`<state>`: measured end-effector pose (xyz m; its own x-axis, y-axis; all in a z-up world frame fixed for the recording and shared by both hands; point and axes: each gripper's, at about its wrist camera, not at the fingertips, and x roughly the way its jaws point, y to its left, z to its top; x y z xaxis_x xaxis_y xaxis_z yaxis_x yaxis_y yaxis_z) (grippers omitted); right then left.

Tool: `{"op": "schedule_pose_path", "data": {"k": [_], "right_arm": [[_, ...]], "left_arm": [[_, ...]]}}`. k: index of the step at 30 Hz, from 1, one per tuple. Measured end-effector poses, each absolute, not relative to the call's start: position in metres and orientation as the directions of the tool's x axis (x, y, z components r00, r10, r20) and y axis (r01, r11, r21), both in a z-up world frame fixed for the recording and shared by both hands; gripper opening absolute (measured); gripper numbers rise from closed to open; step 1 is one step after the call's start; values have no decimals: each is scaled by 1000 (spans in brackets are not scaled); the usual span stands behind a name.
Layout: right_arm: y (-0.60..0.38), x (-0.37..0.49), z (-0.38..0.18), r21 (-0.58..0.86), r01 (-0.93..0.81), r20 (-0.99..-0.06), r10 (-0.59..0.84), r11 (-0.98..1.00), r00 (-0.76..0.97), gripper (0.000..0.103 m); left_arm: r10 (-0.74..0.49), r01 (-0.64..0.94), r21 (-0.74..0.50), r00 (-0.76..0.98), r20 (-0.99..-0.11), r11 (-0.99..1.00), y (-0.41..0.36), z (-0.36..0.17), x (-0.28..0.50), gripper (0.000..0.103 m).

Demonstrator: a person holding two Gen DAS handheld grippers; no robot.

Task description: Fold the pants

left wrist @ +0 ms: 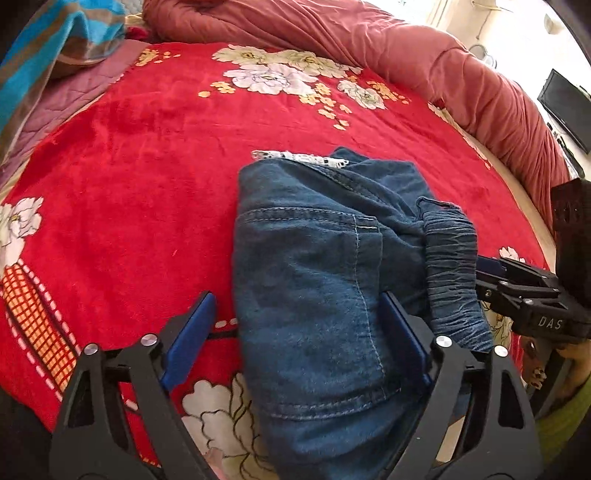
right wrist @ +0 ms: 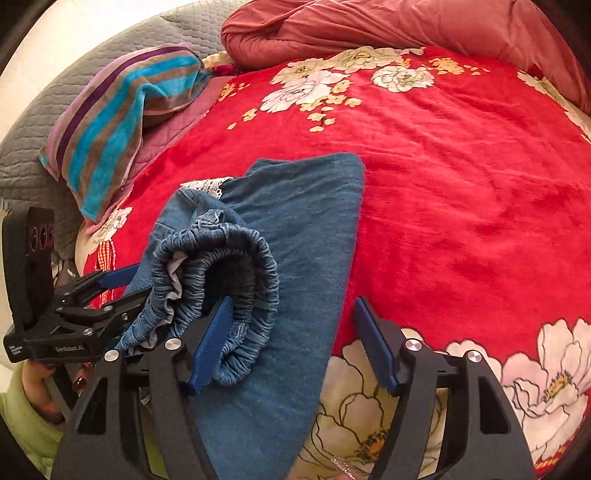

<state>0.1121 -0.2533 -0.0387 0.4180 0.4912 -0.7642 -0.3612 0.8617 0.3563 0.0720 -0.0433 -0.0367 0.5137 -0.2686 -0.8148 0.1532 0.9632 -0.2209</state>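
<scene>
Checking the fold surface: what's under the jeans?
The jeans lie on a red floral blanket, visible all around them. A bit of white lace peeks out at their far edge. Whatever lies directly beneath the denim is covered.

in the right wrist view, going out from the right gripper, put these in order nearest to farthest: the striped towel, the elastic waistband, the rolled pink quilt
From the right gripper:
1. Elastic waistband, at its left finger.
2. Striped towel, up on the left.
3. Pink quilt, along the bed's far edge, at the top.
</scene>
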Motion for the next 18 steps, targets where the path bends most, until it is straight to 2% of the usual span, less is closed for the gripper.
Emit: {"op": "schedule_pose_path", "data": {"k": [3,8,11,14,15,16,18], "right_arm": [[-250,115,-40,361,-370,-761,500,856,413,66],[-248,119,-43,368,-377,-758,509,850,408,66],[-246,120,-43,363,-388,-757,511,847,407,65],[-240,117,-40,372,-439,-740,547,818,391,38],[-237,114,-37,369,-455,-732,555,810,395,28],[-236,112,-33,350,-465,-729,548,813,410,25],[-233,106,-24,316,-485,-714,541,815,443,21]], "left_arm": [[-274,164,-220,507,-817,961,-46,-38,75,73],[-283,167,-229,499,-819,959,-49,-40,81,70],[-301,171,-248,491,-817,953,-51,-39,83,59],[-301,170,-248,494,-816,954,-53,-36,83,44],[-297,171,-243,502,-812,955,-54,-33,82,35],[-293,171,-239,513,-807,956,-54,-30,81,29],[-290,176,-232,522,-802,957,-56,-25,80,23]]}}
